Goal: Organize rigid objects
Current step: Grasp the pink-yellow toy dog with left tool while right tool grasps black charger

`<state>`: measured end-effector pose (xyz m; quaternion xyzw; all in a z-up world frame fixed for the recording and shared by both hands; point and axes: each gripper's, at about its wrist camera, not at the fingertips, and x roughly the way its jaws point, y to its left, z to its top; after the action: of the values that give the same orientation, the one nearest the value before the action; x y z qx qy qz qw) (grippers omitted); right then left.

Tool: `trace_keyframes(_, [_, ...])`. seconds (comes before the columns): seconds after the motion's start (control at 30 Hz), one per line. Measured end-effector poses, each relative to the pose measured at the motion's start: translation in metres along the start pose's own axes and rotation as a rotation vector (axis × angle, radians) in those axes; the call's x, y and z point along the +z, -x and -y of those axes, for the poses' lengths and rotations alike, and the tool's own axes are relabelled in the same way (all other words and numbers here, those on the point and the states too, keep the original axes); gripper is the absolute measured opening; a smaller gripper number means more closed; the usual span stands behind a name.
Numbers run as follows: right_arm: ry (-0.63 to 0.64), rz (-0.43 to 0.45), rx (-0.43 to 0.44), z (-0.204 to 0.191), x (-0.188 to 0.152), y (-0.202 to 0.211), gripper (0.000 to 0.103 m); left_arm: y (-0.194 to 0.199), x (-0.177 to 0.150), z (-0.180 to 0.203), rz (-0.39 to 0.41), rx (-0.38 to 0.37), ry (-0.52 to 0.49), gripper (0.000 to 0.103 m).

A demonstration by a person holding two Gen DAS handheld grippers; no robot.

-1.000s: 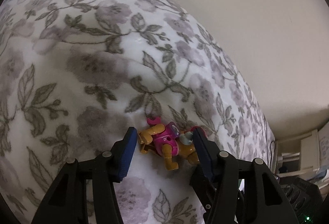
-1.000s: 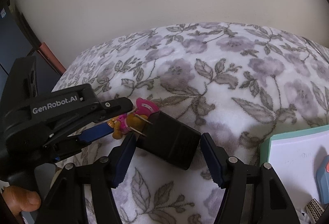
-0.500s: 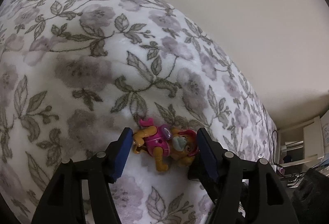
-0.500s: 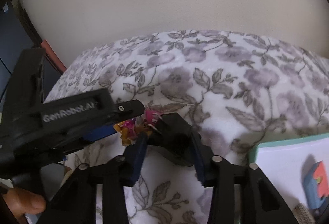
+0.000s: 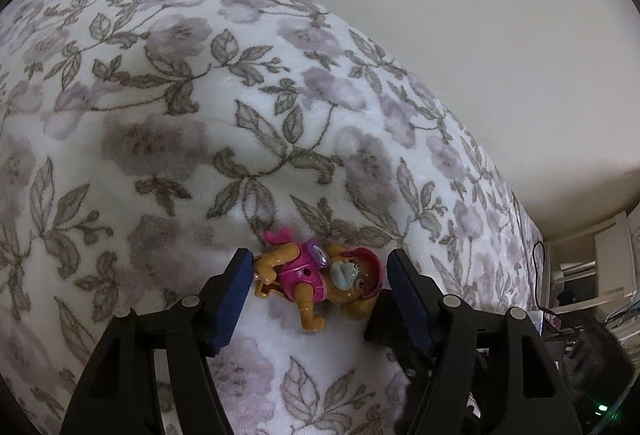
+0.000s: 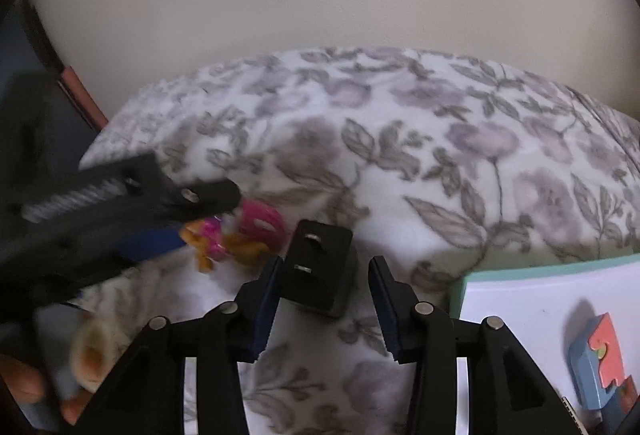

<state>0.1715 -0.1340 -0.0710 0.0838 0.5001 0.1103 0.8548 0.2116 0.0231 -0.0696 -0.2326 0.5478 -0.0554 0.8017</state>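
A small toy dog in a pink suit and red cap lies on the flowered blanket. My left gripper is open with the toy between its blue pads, close to both. The toy also shows blurred in the right wrist view. A black plug adapter lies prongs up on the blanket. My right gripper is open around it, the left pad close, the right pad apart from it.
A white tray with a teal rim sits at the right and holds a blue and orange puzzle block. A plain wall stands behind the bed. Shelves and clutter lie off the bed's right edge.
The right gripper's jaws have opened wider around the adapter, which has turned prongs up. The left gripper stays around the toy, which has shifted a little between the pads.
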Motion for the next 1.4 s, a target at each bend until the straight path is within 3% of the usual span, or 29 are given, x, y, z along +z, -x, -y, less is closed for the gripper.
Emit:
trace_keyframes(0.17, [-0.068, 0.009, 0.042, 0.012, 0.000, -0.002, 0.036, -0.001, -0.001, 0.006, -0.006, 0.015, -0.034, 0.070])
trace_keyframes(0.27, [-0.084, 0.020, 0.050, 0.014, 0.000, -0.001, 0.035, -0.001, -0.001, 0.006, -0.008, 0.020, -0.037, 0.071])
trace_keyframes(0.4, [-0.096, 0.025, 0.050, 0.016, 0.001, 0.002, 0.035, -0.002, -0.002, 0.008, -0.011, 0.003, -0.027, 0.088])
trace_keyframes(0.9, [-0.118, 0.010, 0.053, 0.021, 0.002, 0.003, 0.035, -0.024, -0.013, 0.019, -0.038, 0.127, -0.130, 0.088])
trace_keyframes(1.0, [-0.121, 0.009, 0.054, 0.021, 0.001, 0.003, 0.035, -0.024, -0.014, 0.018, -0.022, 0.126, -0.130, 0.084])
trace_keyframes(1.4, [-0.124, 0.007, 0.051, 0.021, 0.001, 0.003, 0.034, -0.017, -0.013, 0.016, -0.023, 0.091, -0.109, 0.084])
